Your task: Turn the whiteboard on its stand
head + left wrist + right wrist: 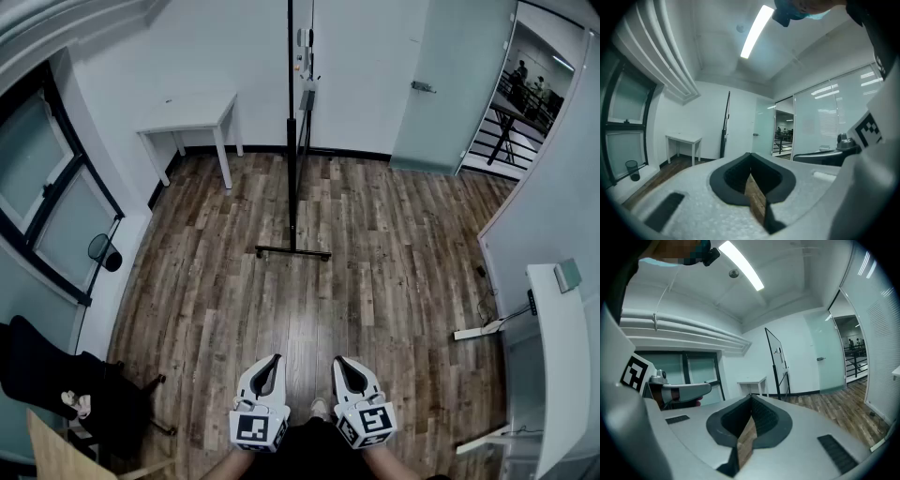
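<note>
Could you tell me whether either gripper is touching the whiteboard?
No, the left gripper and right gripper sit far back from the whiteboard.

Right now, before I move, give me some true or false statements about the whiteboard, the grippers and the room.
1. The whiteboard shows edge-on in the head view. True.
2. The left gripper is shut on the whiteboard. False: its jaws are together on nothing, apart from the board.
3. The right gripper is shut and empty. True.
4. The table stands to the right of the whiteboard. False: it stands to the left, against the wall.
5. The floor is carpeted. False: it is wood planks.
</note>
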Available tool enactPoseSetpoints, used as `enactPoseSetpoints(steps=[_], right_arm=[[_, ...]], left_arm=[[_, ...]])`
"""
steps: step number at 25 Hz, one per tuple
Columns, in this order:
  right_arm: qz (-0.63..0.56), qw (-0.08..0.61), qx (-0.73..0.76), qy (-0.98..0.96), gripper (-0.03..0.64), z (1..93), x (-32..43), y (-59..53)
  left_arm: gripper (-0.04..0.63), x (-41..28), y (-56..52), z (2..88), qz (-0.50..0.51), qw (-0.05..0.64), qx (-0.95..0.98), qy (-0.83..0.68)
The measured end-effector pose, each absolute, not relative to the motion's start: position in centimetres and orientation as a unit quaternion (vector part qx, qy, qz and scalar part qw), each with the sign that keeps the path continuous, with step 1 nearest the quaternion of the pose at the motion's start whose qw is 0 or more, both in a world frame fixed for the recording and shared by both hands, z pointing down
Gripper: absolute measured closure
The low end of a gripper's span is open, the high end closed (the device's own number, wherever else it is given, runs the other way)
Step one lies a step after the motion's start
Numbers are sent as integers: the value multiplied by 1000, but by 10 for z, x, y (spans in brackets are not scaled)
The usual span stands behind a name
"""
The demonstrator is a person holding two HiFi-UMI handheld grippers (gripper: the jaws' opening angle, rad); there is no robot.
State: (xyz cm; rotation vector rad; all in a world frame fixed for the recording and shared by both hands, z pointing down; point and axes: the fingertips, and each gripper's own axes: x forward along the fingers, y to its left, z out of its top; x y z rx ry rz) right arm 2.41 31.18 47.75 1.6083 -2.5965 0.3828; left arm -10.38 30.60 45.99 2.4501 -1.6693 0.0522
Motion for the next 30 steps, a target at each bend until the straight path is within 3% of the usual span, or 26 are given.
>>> enactPoseSetpoints(steps=[30], right_arm=[[125,22,493,-861,606,487,88,310]], left_arm=[[580,-29,316,477,6,90,815,-572]])
